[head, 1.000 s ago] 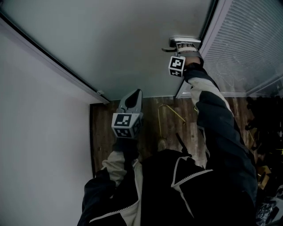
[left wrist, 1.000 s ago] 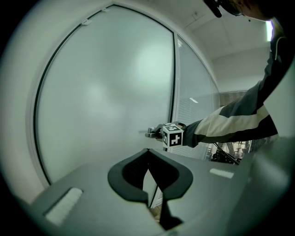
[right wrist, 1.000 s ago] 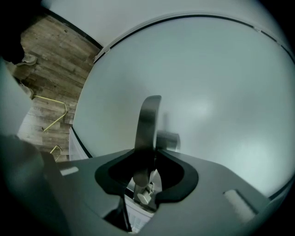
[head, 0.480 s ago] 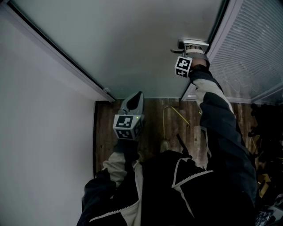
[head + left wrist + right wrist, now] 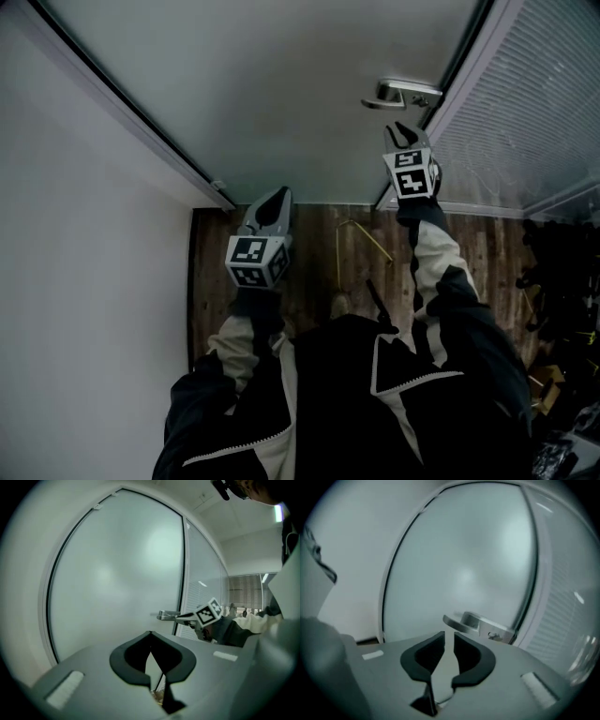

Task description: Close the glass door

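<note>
Door [image 5: 281, 94] looks shut (latch unclear), so step seems done. R gripper [image 5: 405, 136] sits below handle [image 5: 401, 92], jaws just been closing, slim gap, empty; L gripper [image 5: 278, 199] clenched, empty. Next: back off.

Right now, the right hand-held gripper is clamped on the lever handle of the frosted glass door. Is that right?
No. The right hand-held gripper is clear of the lever handle of the frosted glass door, below it in the head view. Its jaws have just been closing, with nothing between them; the right gripper view shows the handle beyond their tips.
</note>
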A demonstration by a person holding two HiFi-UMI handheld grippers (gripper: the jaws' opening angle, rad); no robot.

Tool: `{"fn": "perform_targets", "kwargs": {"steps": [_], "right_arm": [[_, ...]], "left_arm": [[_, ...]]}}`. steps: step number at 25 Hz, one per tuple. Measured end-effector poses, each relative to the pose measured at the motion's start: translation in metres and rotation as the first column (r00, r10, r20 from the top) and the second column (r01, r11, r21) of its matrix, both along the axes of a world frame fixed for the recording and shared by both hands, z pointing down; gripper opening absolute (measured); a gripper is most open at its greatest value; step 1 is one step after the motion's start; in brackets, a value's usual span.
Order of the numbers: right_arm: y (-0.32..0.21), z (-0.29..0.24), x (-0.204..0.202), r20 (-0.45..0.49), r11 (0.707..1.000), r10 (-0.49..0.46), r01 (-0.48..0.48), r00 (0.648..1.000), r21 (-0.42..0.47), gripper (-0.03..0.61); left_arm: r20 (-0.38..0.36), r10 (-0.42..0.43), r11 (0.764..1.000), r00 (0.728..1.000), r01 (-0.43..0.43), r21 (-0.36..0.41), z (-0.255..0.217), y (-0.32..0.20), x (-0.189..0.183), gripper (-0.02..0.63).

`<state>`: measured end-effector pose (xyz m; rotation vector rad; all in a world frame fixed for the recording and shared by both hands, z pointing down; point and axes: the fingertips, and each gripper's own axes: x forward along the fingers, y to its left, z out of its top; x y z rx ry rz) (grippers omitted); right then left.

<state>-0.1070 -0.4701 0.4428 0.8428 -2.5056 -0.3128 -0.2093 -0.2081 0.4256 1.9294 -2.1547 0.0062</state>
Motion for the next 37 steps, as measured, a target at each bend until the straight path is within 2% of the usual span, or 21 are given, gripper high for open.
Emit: {"fn": "perform_targets", "kwargs": {"steps": [2,3,4,6,9,13,17,29,37], "right_arm": [[0.049,-0.005,0.019,0.217,0.993,0.005,0.022,0.976,-0.119,0.008],[0.075,-0.006,0.026,0.299,0.985,0.003,0.05,0.954,-0.168,0.005],[0.1,-0.006,0.032,0.363,0.975,0.006,0.075,0.932,-0.209,0.005],[0.137,-0.004,0.042,0.418,0.96,0.035,0.086,0.908,-0.266,0.005],[0.162,-0.004,0.05,0.395,0.958,0.065,0.054,0.916,-0.283,0.003],[0.174,-0.013,0.056,0.332,0.98,0.083,-0.016,0.94,-0.199,0.002],[0.18,-0.021,0.067,0.325,0.983,0.121,-0.068,0.938,-0.171,0.002],[0.182,-0.027,0.074,0.319,0.979,0.166,-0.117,0.933,-0.167,0.002],[0.183,-0.029,0.074,0.318,0.98,0.162,-0.115,0.934,-0.161,0.002]], "left_arm": [[-0.007,-0.002,1.0,1.0,0.002,0.02,-0.003,-0.001,-0.007,-0.002],[-0.008,-0.003,1.0,1.0,0.003,0.028,-0.005,-0.002,-0.011,-0.002],[-0.007,0.001,0.999,1.0,-0.001,0.035,-0.008,-0.003,-0.014,-0.002],[0.001,0.022,0.999,1.0,-0.022,0.05,-0.015,-0.006,-0.013,-0.002],[0.022,0.071,0.995,0.997,-0.072,0.069,-0.021,-0.013,-0.001,-0.002],[0.027,0.134,0.989,0.991,-0.136,0.057,-0.014,-0.018,0.016,-0.002],[0.032,0.172,0.984,0.985,-0.174,0.049,-0.009,-0.019,0.028,-0.002],[0.055,0.198,0.979,0.979,-0.201,0.042,-0.012,-0.025,0.034,-0.002],[0.056,0.213,0.976,0.976,-0.215,0.044,-0.013,-0.028,0.04,-0.002]]}}
